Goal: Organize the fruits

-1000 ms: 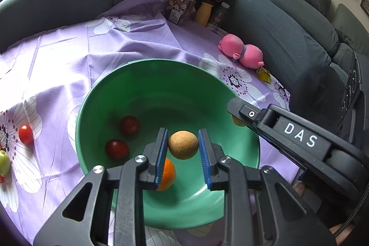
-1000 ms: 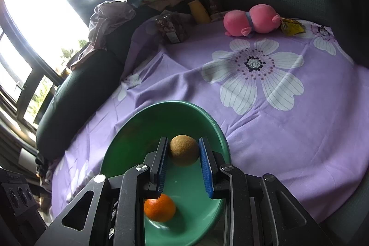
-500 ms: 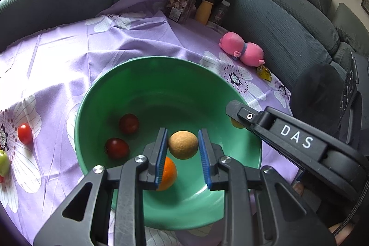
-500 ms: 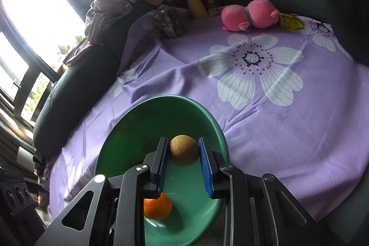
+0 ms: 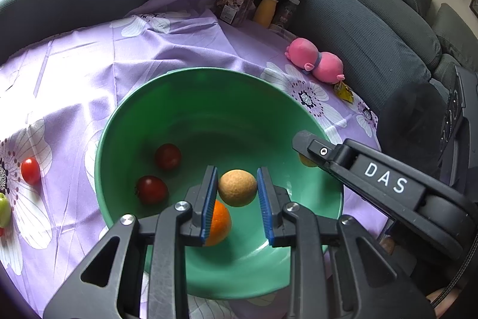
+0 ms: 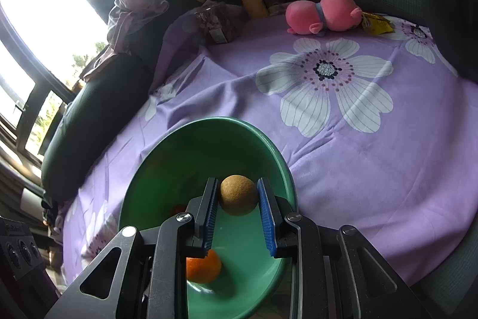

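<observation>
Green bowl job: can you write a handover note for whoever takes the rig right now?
Left gripper: shut on a tan round fruit, above the green plastic bowl.
Right gripper: shut on a second tan round fruit, above the bowl.
Done: orange and two dark red tomatoes lie in the bowl.
Left: release both; fetch the bright red tomato and green fruit from the purple cloth.

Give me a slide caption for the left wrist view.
Left gripper holds a tan round fruit over a green bowl of two tomatoes and an orange.
</observation>
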Demonstrator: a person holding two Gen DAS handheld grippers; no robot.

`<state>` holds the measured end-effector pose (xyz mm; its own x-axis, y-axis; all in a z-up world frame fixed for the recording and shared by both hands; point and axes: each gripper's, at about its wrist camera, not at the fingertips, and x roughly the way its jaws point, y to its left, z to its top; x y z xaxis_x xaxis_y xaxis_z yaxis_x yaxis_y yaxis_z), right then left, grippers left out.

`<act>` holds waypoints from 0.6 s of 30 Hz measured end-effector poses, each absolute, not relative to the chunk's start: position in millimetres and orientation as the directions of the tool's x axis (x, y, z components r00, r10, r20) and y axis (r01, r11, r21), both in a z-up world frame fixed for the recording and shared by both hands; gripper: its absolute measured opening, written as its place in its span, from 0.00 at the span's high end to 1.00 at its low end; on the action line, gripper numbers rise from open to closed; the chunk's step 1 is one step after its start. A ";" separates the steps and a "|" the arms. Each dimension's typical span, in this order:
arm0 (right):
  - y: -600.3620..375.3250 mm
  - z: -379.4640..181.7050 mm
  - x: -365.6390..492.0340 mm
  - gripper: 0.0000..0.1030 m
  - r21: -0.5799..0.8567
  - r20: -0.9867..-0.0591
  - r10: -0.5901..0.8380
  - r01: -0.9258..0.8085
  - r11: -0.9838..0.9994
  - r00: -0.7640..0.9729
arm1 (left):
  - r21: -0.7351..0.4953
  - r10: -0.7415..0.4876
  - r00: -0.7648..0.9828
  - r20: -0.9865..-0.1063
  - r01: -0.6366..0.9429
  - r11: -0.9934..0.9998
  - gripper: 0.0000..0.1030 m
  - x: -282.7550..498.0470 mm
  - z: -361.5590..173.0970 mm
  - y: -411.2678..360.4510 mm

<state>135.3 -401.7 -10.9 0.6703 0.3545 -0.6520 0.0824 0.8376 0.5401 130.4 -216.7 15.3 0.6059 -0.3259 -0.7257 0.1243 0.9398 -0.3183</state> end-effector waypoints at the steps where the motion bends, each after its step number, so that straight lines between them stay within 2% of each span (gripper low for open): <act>1: -401.4 -11.5 135.5 0.72 0.539 -0.653 0.355 0.082 0.838 0.669 | -0.318 -0.326 0.605 -0.727 0.124 0.940 0.74 130.4 14.8 -216.5; 18: -399.0 -12.9 137.3 0.72 0.534 -0.663 0.352 0.086 0.841 0.661 | -0.311 -0.318 0.586 -0.745 0.117 0.943 0.74 134.0 7.0 -217.8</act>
<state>137.3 -399.0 -12.9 0.6609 0.3524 -0.6626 0.0863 0.8414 0.5335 134.0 -217.8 7.0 0.5865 -0.3177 -0.7450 0.1165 0.9434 -0.3106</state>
